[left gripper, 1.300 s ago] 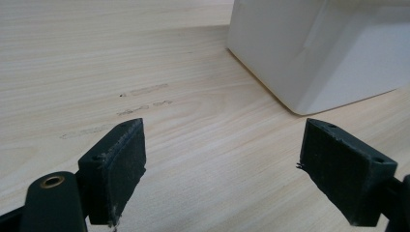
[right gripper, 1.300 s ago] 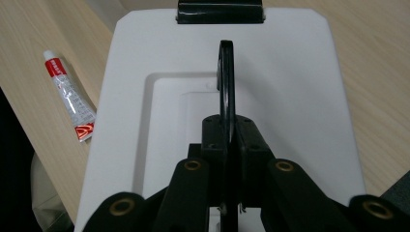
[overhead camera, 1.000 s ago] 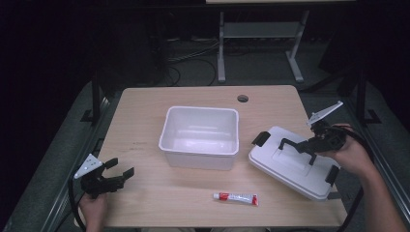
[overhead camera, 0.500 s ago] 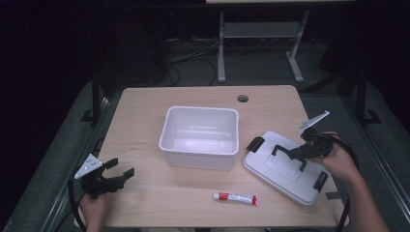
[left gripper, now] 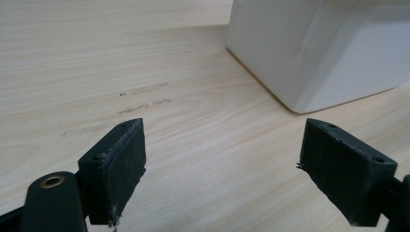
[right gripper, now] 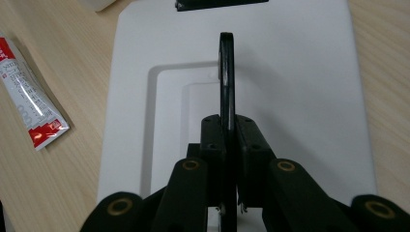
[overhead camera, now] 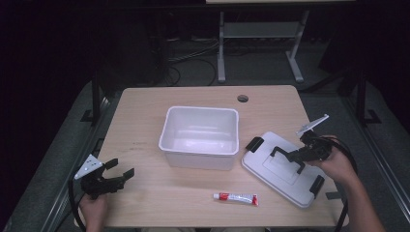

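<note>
In the high view, the right gripper (overhead camera: 289, 155) pinches the black handle (overhead camera: 285, 153) of the white lid (overhead camera: 283, 169), which lies flat on the table (overhead camera: 145, 111) right of the white tub (overhead camera: 200, 135). A small tube (overhead camera: 236, 198) lies nearby. The left gripper (overhead camera: 118, 174) rests wide apart, holding nothing. In the left gripper view, the tub (left gripper: 319, 48) is cut off at the top. In the right gripper view, the handle (right gripper: 226, 77) stands squeezed between the jaws, which have just been opening a little; the lid's (right gripper: 300, 72) near edge is hidden.

Two matte black, two-jaw handheld grippers: left gripper (overhead camera: 117, 175) with flat rectangular pads (left gripper: 117, 169) and a brass-coloured pivot rivet (left gripper: 52, 181), right gripper (overhead camera: 284, 155) with four such rivets. Grey three-cornered plate (overhead camera: 88, 166) atop each, black cable (overhead camera: 349, 154) trailing. Bare forearms, no sleeves.
</note>
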`<state>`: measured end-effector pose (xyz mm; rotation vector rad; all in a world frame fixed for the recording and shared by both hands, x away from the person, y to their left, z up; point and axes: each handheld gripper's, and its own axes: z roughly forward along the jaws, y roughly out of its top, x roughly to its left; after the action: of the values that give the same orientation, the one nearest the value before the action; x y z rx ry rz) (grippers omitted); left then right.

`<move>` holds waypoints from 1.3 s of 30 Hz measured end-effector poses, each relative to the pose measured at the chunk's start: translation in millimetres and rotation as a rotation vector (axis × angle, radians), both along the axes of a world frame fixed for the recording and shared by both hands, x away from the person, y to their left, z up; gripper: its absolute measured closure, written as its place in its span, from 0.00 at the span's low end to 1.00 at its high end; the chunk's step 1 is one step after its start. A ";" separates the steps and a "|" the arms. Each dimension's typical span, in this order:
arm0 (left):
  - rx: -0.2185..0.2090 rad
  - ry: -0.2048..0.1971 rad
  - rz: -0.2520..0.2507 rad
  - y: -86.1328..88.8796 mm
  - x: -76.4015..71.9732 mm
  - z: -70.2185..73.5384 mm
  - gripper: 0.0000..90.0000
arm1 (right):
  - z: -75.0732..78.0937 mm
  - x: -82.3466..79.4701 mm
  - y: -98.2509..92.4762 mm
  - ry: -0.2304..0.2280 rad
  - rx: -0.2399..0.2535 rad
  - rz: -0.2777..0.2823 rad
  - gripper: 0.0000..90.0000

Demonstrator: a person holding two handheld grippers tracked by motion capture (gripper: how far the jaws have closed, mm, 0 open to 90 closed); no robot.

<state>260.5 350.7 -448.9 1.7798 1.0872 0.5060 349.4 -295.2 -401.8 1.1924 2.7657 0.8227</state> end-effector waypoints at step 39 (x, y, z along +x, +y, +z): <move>0.011 -0.003 -0.006 -2.5 -5.3 1.4 0.18 | 45.9 -55.4 58.4 -0.144 -0.017 0.177 0.57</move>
<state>255.2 348.2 -447.5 1.7905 1.0789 0.5120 294.1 -236.8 -355.9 0.8575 2.7817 0.8589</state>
